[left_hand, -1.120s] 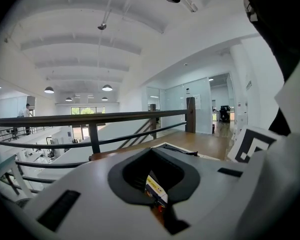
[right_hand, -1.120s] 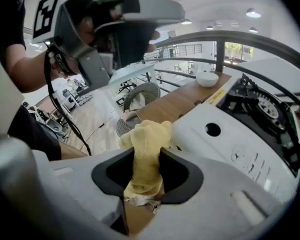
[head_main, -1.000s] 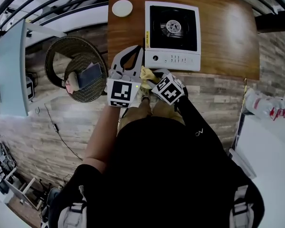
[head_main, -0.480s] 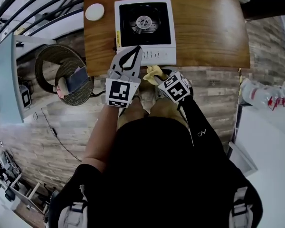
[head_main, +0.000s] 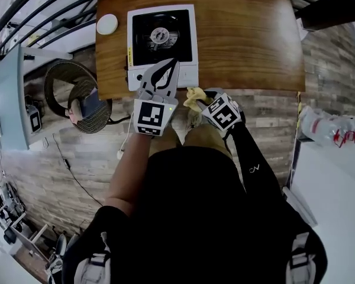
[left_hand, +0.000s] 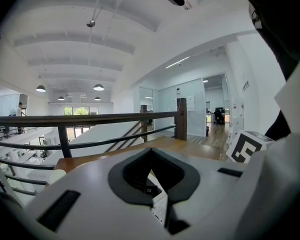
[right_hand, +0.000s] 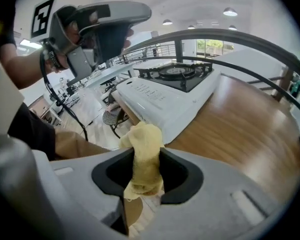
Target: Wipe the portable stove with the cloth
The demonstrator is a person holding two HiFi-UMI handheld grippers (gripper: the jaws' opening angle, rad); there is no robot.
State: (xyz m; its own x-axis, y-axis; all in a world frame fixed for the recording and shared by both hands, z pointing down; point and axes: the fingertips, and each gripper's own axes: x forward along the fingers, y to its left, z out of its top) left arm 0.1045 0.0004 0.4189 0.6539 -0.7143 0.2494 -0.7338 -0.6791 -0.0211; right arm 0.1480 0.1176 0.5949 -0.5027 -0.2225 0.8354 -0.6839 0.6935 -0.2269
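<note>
Presently: right gripper clenched on yellow cloth, cloth just beside near right corner of portable stove. Left gripper jaws together, nothing between them (tips over stove front panel, contact unclear). Wooden table beneath stove.

cloth: soft napped yellow fabric, matt. stove casing: smooth white painted metal, slight sheen. table: varnished wood, glossy, grained. floor: matt wood-look planks.
</note>
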